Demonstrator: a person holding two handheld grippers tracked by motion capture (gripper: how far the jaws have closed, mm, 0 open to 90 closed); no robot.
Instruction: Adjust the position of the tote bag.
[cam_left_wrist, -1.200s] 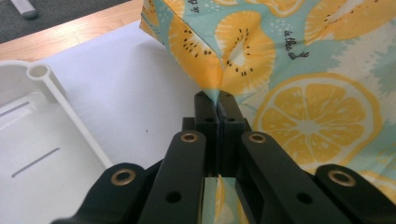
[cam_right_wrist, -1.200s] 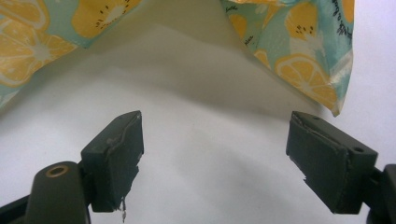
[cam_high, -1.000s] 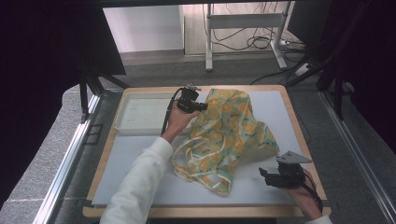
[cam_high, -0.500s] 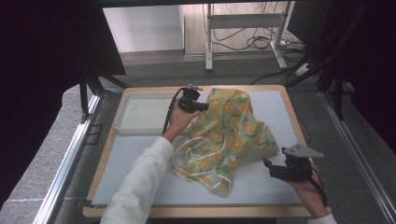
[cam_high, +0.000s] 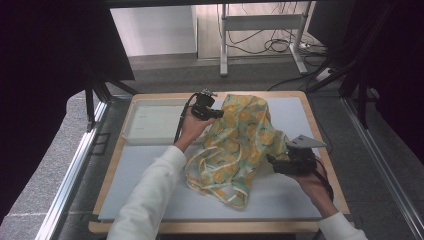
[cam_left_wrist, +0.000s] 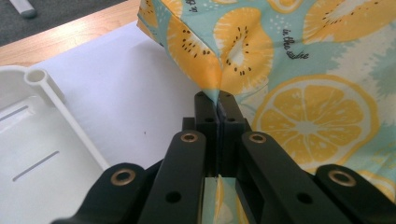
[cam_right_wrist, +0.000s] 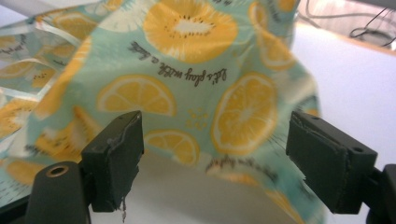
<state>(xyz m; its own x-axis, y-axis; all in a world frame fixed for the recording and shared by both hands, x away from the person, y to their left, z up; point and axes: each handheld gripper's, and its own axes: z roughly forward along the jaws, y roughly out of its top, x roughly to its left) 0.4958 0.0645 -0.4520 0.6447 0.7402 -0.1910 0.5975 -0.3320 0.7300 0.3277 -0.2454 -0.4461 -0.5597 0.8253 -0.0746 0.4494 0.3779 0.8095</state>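
Cloth sits pinched in my left gripper while my right gripper gapes wide beside its hem.

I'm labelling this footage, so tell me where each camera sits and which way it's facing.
High view: above the near table edge, looking forward and down; forearms, left gripper, right gripper.
Left gripper view: rides the left gripper, along jaws shut on the fruit-print cloth, white tray beside.
Right gripper view: along open jaws toward the cloth.
All share the cloth.

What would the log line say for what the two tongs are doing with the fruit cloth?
left tongs: shut on cloth | right tongs: open, at cloth edge | tray: left of cloth
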